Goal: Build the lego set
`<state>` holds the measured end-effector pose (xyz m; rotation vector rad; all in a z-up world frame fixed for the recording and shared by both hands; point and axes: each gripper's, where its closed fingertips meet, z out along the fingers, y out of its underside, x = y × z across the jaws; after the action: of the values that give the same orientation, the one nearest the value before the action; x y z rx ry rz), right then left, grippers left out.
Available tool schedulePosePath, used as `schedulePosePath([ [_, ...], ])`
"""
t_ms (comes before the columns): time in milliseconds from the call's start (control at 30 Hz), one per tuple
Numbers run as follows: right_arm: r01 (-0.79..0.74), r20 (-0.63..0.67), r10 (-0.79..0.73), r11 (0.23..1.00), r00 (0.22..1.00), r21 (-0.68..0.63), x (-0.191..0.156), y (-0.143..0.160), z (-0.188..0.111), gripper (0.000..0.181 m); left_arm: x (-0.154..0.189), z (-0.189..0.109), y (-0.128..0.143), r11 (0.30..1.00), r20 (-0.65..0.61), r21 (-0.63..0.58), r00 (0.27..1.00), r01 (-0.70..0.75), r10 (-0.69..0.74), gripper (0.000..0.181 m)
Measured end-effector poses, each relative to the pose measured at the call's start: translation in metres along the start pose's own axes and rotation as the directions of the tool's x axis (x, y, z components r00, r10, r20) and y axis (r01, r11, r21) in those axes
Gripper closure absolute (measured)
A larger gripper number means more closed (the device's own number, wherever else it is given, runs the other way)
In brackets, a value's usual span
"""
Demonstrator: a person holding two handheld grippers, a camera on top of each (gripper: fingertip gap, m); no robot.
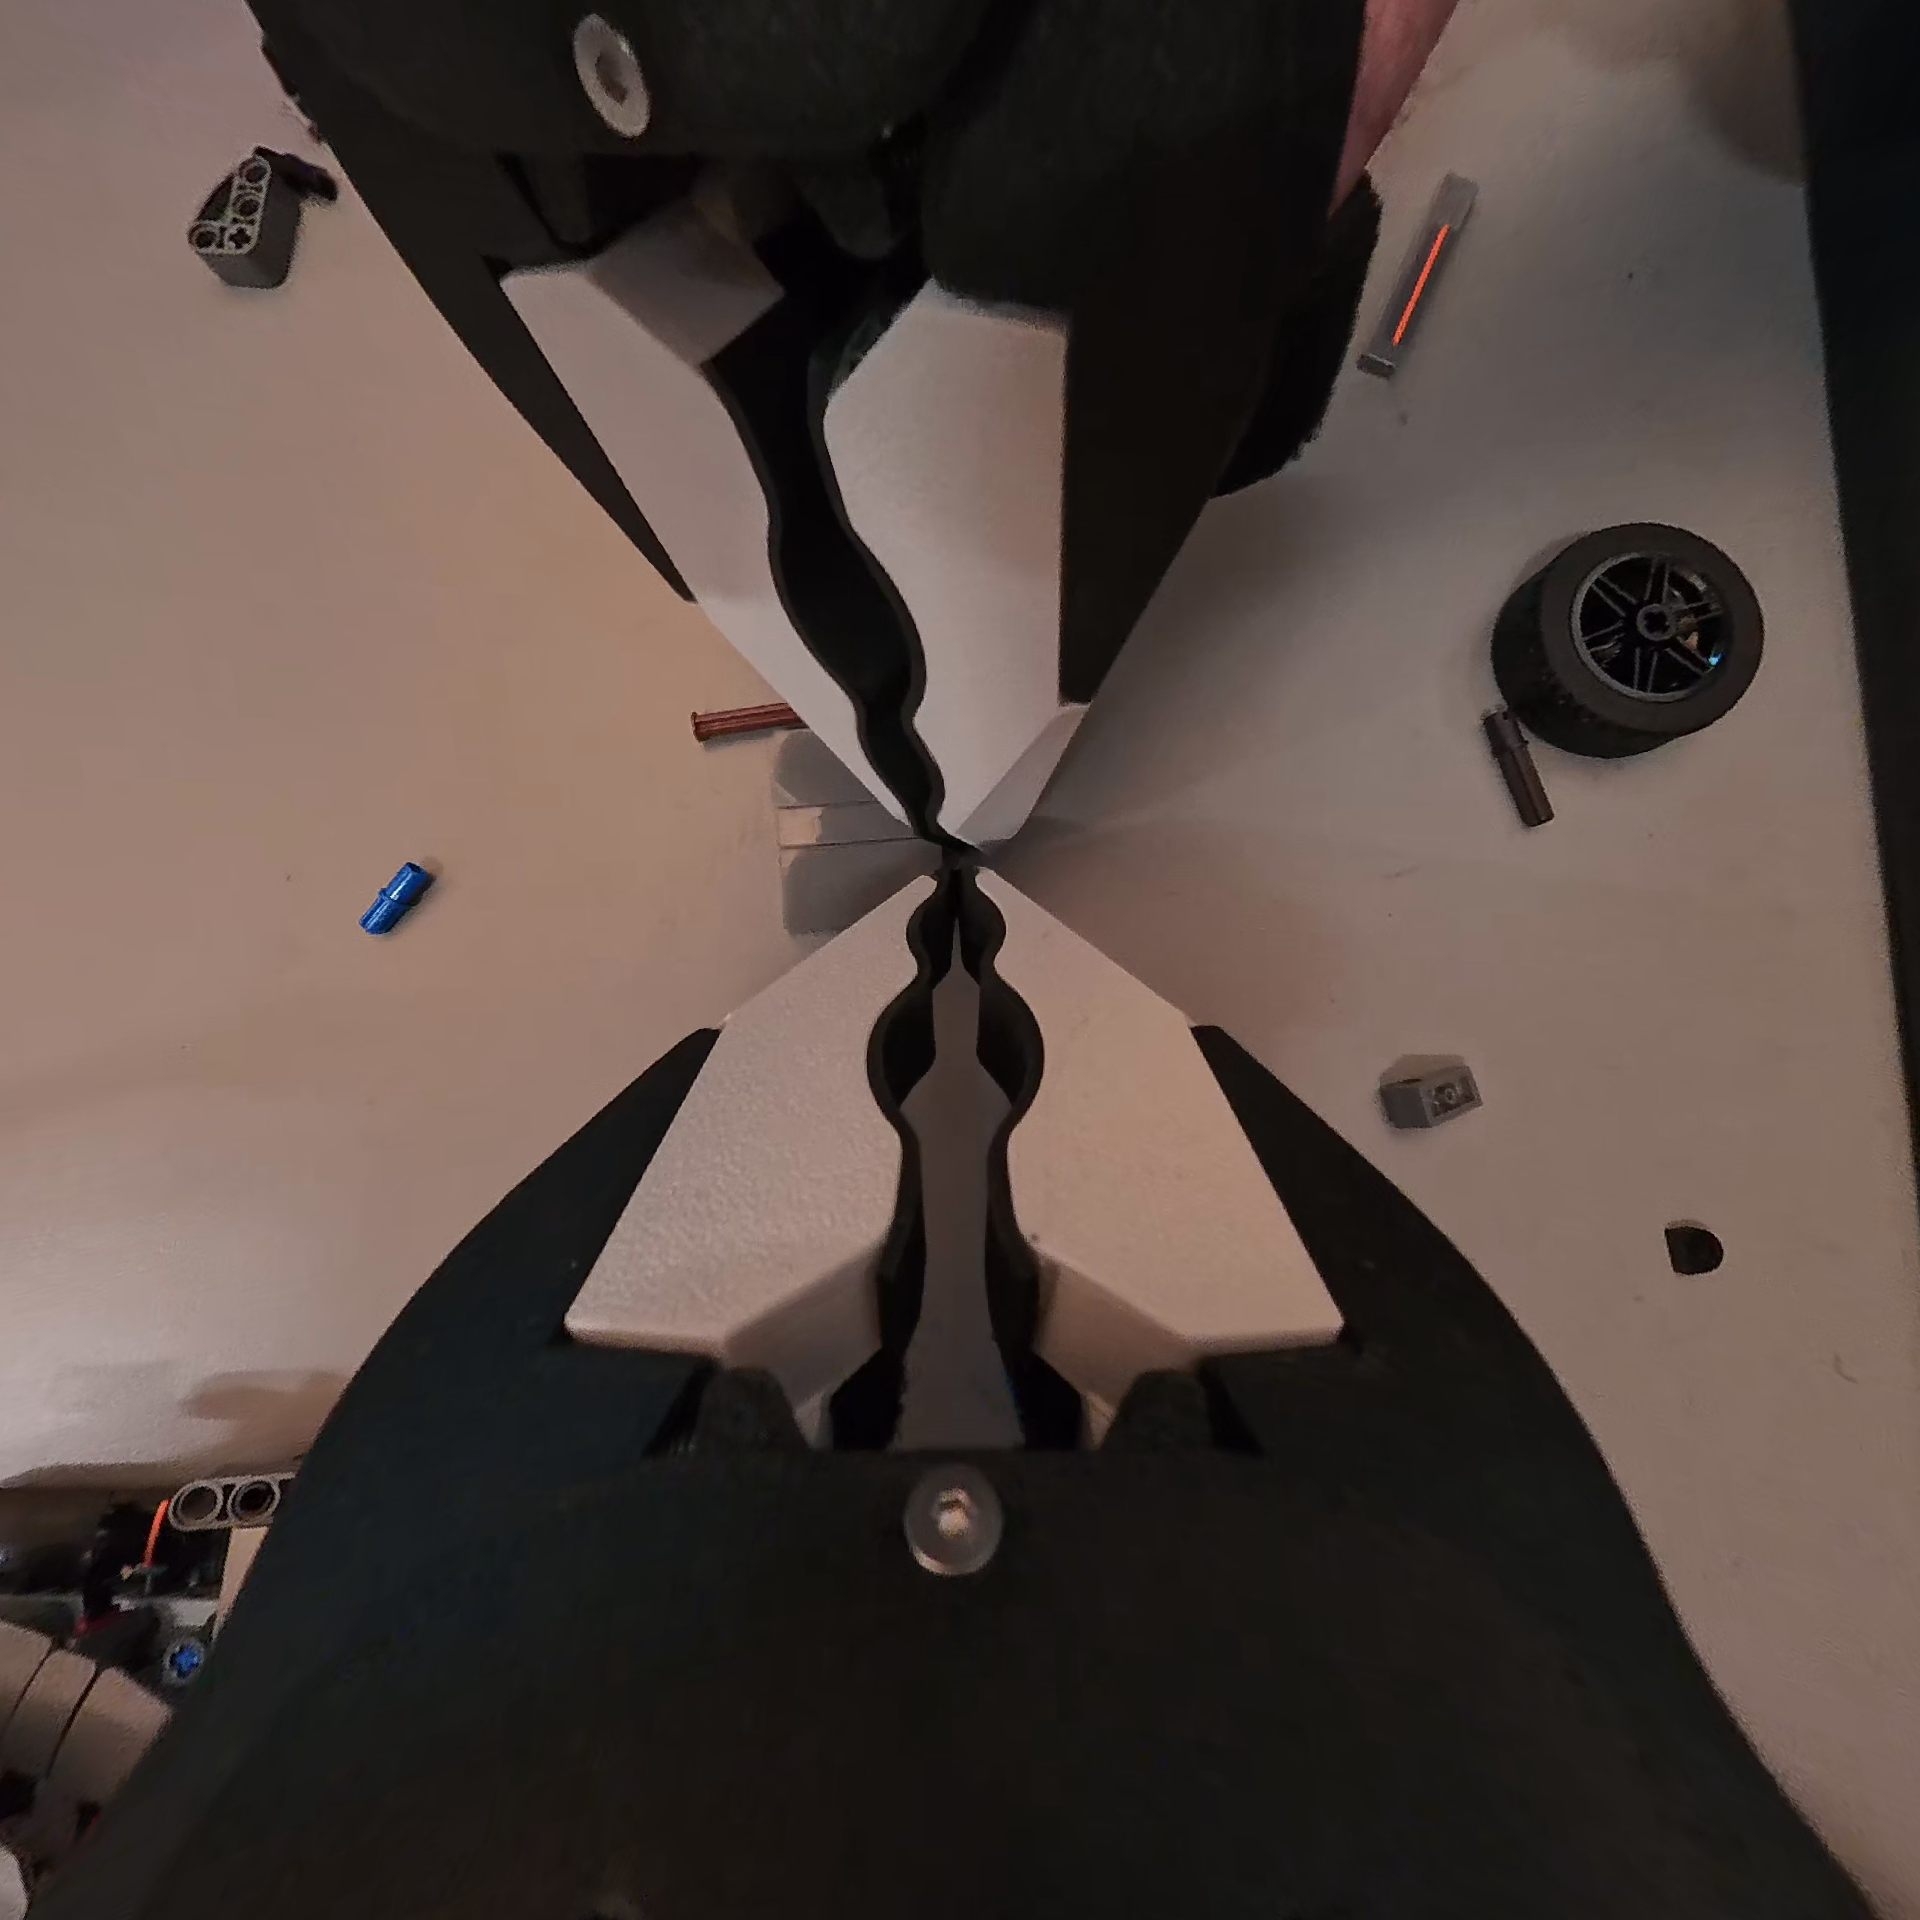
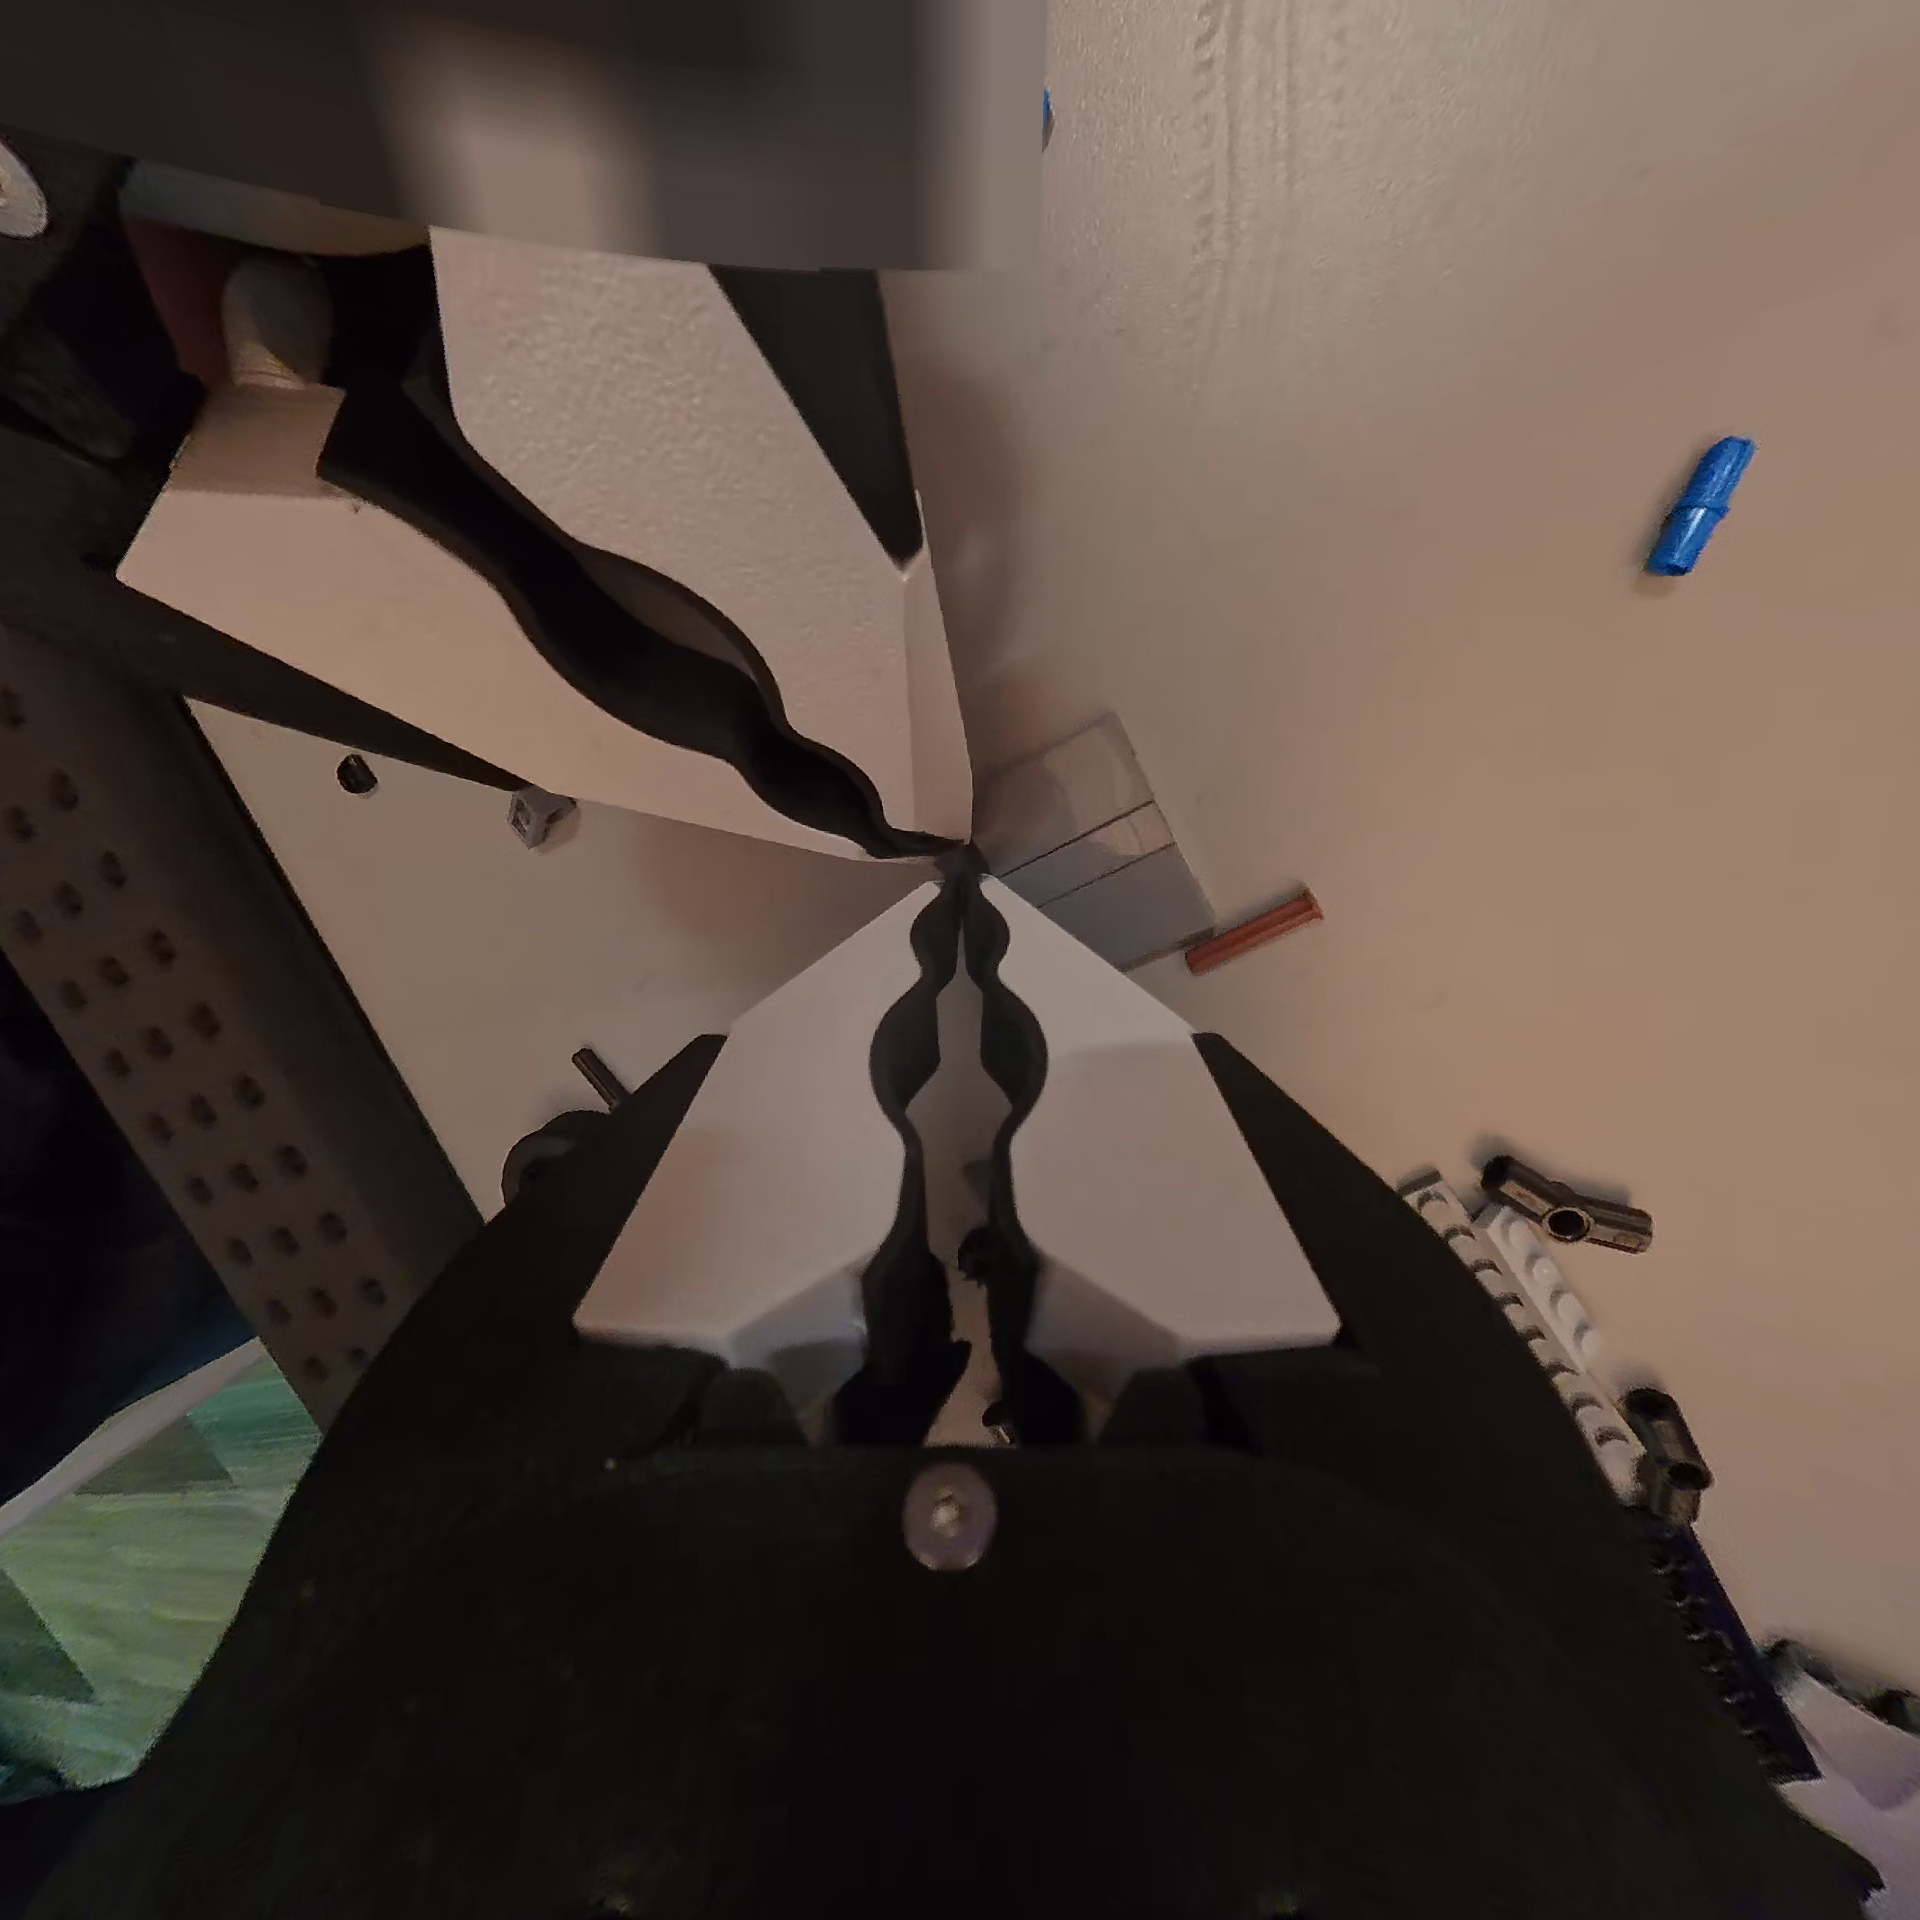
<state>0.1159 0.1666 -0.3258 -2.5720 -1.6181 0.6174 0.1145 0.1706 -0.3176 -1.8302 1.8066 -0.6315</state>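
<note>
Both grippers closed, tips meeting over flat grey stacked plastic plates (image 1: 831, 862) — left gripper (image 1: 954, 883) and right gripper (image 2: 956, 883) each pinched near-shut; held piece too small to tell. Squeeze to be kept gentle, aligned. Brown plastic axle pin (image 1: 743, 720) just beside plates; blue plastic connector pin (image 1: 397, 899) well apart; black rubber-tyred wheel (image 1: 1626, 639) far opposite — none obstructing.
</note>
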Motion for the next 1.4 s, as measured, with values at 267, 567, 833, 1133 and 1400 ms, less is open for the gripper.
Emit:
schedulePosePath([
  [267, -0.003, 0.002, 0.003, 1.0, 1.0, -0.011, 0.0, 0.002, 0.002, 0.181, -0.001, 0.001, 0.001, 1.0, 0.006, -0.002, 1.0, -0.007, 0.007, 0.181],
  [567, -0.001, 0.003, 0.001, 1.0, 1.0, -0.015, -0.002, 0.004, -0.004, 0.181, 0.0, 0.002, 0.0, 0.999, 0.008, -0.005, 0.999, -0.036, 0.036, 0.181],
  [833, -0.035, -0.04, 0.037, 0.997, 0.999, 0.066, 0.014, -0.001, -0.022, 0.181, 0.002, 0.005, -0.002, 0.998, 0.008, -0.012, 0.998, -0.055, 0.055, 0.181],
  [1133, -0.056, 0.016, 0.055, 0.997, 0.998, 0.054, 0.012, 0.001, -0.009, 0.181, 0.002, 0.007, -0.004, 0.994, 0.019, -0.052, 0.995, -0.097, 0.098, 0.181],
  [1400, -0.066, 0.044, 0.063, 0.996, 0.997, 0.063, 0.01, 0.0, -0.008, 0.181, 0.009, 0.017, -0.007, 0.985, 0.01, -0.091, 0.988, -0.149, 0.151, 0.181],
])
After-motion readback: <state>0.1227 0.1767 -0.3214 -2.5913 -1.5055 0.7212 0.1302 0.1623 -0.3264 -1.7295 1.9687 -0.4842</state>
